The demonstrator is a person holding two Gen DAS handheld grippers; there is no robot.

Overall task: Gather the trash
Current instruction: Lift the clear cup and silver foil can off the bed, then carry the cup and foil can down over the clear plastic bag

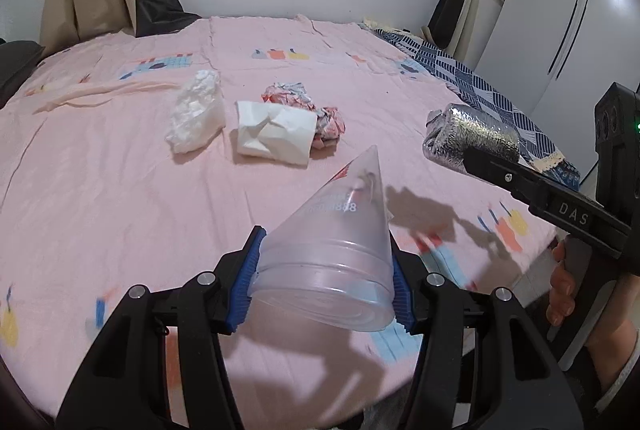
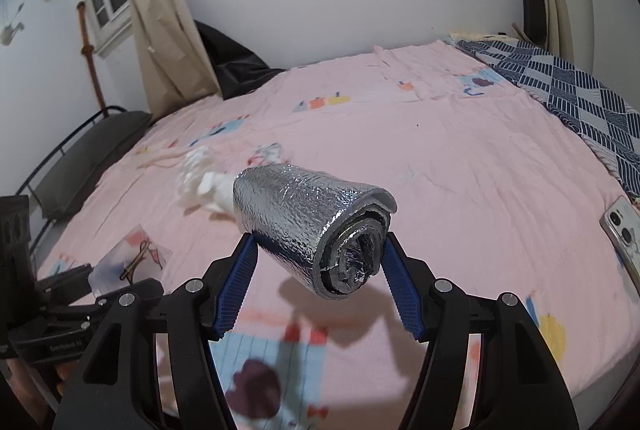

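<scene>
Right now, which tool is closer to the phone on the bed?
Right. The right tool, holding the foil roll, has the phone just off its right side. The left tool sits farther left.

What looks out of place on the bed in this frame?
Three bits of litter on the pink sheet: a white plastic wad, a crumpled white paper and a crumpled printed wrapper touching it. A phone lies near the bed's edge.

One plastic cup (image 1: 332, 242), one foil roll (image 2: 316, 226), three crumpled wads (image 1: 276, 129).
</scene>
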